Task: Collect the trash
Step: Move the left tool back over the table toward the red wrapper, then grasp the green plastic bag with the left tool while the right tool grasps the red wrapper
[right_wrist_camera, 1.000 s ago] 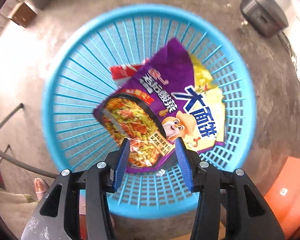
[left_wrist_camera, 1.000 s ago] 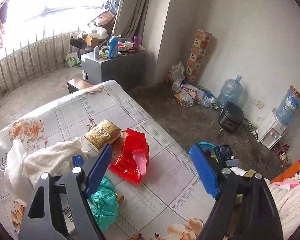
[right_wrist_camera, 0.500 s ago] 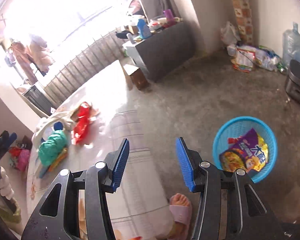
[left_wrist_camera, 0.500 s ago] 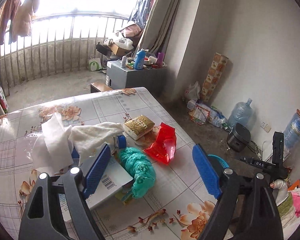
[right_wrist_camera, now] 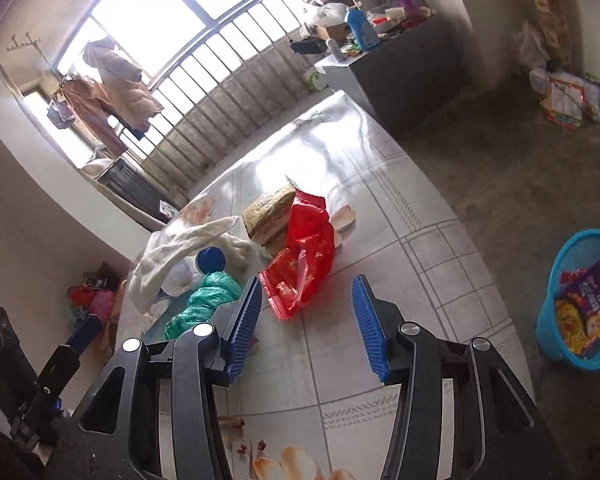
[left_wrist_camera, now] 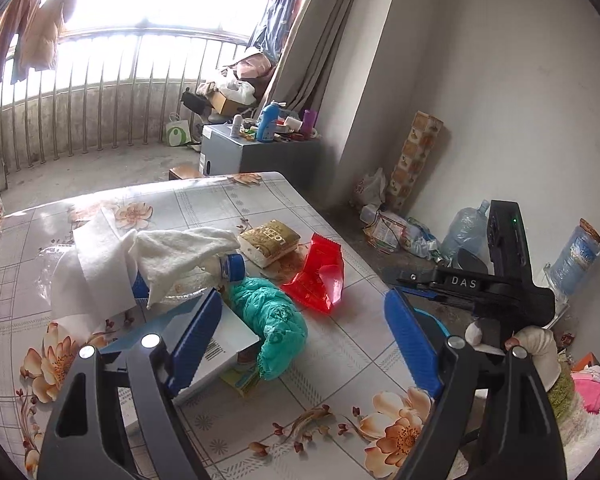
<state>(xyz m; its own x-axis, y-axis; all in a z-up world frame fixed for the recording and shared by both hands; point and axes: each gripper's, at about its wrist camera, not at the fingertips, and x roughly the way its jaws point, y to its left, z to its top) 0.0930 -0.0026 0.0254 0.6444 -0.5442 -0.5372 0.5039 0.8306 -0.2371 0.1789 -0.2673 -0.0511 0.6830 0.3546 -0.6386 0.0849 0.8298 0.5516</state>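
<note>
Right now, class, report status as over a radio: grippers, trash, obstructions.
Left gripper open, empty. Right gripper open, empty, over table. Red wrapper ahead, green bag beside it. Noodle packet in blue basket. Nothing blocking.

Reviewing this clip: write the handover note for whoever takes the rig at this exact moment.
Left claw: open, empty, above the table.
Right claw: open, empty, aimed at the table.
Done: purple noodle packet lies in the blue basket on the floor.
Left on the table: red wrapper, green bag, gold packet, blue-capped bottle under a white cloth, white paper.
</note>
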